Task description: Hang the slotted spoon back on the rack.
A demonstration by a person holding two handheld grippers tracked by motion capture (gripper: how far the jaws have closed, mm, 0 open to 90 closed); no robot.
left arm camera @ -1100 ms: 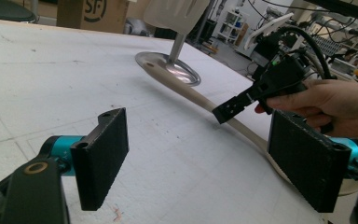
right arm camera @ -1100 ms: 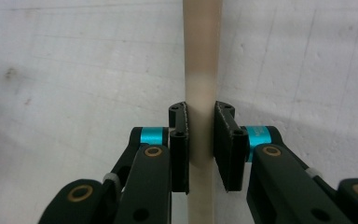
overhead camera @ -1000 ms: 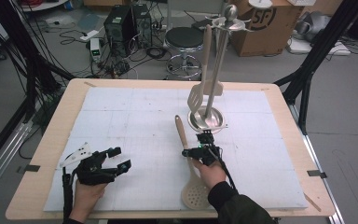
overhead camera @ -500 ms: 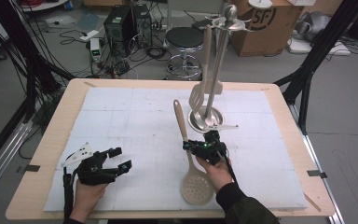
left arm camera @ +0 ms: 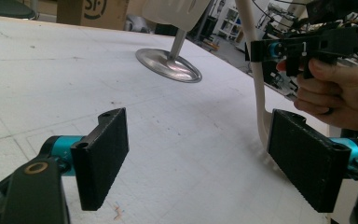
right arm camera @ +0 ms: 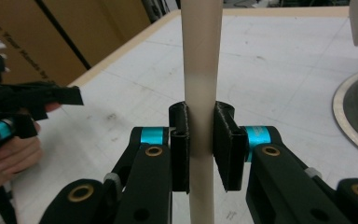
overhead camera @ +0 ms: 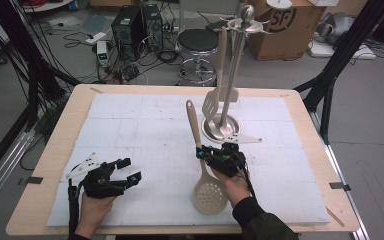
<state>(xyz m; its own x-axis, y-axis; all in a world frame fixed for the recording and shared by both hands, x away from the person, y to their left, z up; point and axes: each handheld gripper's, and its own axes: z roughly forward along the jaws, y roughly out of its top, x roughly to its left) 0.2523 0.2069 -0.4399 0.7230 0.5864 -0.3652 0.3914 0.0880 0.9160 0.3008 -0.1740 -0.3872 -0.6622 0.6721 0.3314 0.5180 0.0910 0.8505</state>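
A beige skimmer [overhead camera: 209, 196] with a long handle [right arm camera: 201, 70] is held steeply, handle end up; its perforated bowl hangs low over the white mat. My right gripper [overhead camera: 209, 153] [right arm camera: 201, 140] is shut on the handle near its middle, both pads pressing the shaft. My left gripper [overhead camera: 128, 171] [left arm camera: 205, 158] rests at the front left of the table, open with nothing between its pads [left arm camera: 105, 156]. The left gripper view has the skimmer's handle [left arm camera: 259, 93] rising behind the right-hand pad, and the hand with the right gripper [left arm camera: 307, 46].
A steel utensil stand [overhead camera: 221, 129] rises right behind the right gripper, with a beige slotted spatula [overhead camera: 219, 80] hanging from its top. A white mat [overhead camera: 130, 120] covers the wooden table [overhead camera: 50, 150]. Stool, boxes and cables lie on the floor beyond.
The right gripper has lifted the skimmer, and the handle end has risen and tipped more upright. The left gripper has kept still.
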